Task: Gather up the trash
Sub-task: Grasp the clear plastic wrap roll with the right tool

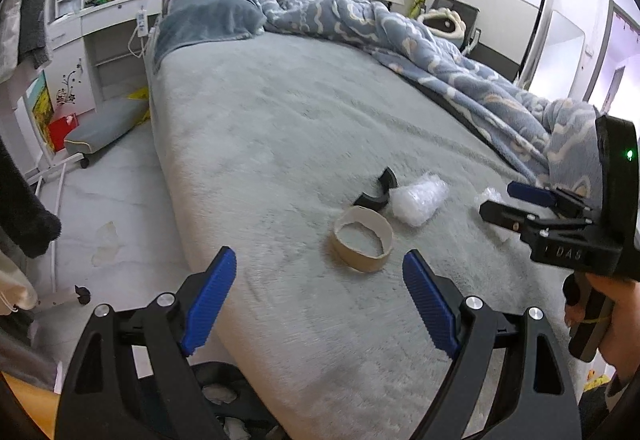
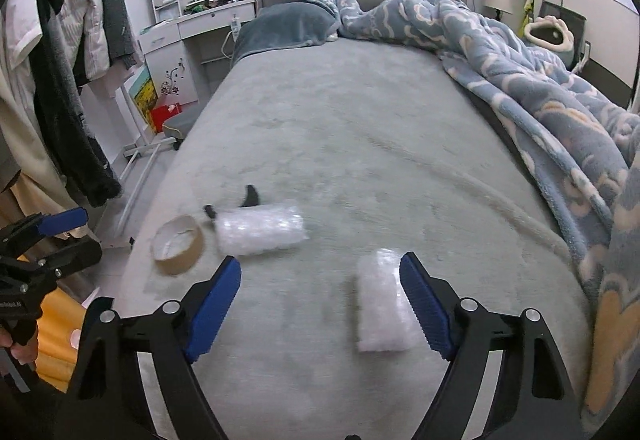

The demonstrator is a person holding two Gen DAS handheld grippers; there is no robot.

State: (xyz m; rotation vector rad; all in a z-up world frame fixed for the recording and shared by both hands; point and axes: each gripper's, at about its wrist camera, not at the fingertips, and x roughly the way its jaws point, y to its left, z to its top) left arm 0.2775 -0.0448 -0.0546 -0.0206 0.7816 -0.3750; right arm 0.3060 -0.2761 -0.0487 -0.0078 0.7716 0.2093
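Now, left gripper (image 1: 318,304): I hold it spread, lined up toward the tape core (image 1: 363,240).
Right gripper (image 2: 320,306): spread, straddling the nearer bubble wrap (image 2: 378,304); contact probably none, blurred.

The bed (image 2: 360,128) carries a cardboard tape ring (image 2: 178,249); just beside it lie a black curved piece (image 1: 378,192) and two bubble-wrap rolls (image 2: 260,230), (image 2: 382,308); a blue blanket (image 2: 520,80) is farther off.

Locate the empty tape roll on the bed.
The tape roll lies near the bed's left edge, just ahead of the open left tongs, with a black scrap and a bubble-wrap bundle right behind it.
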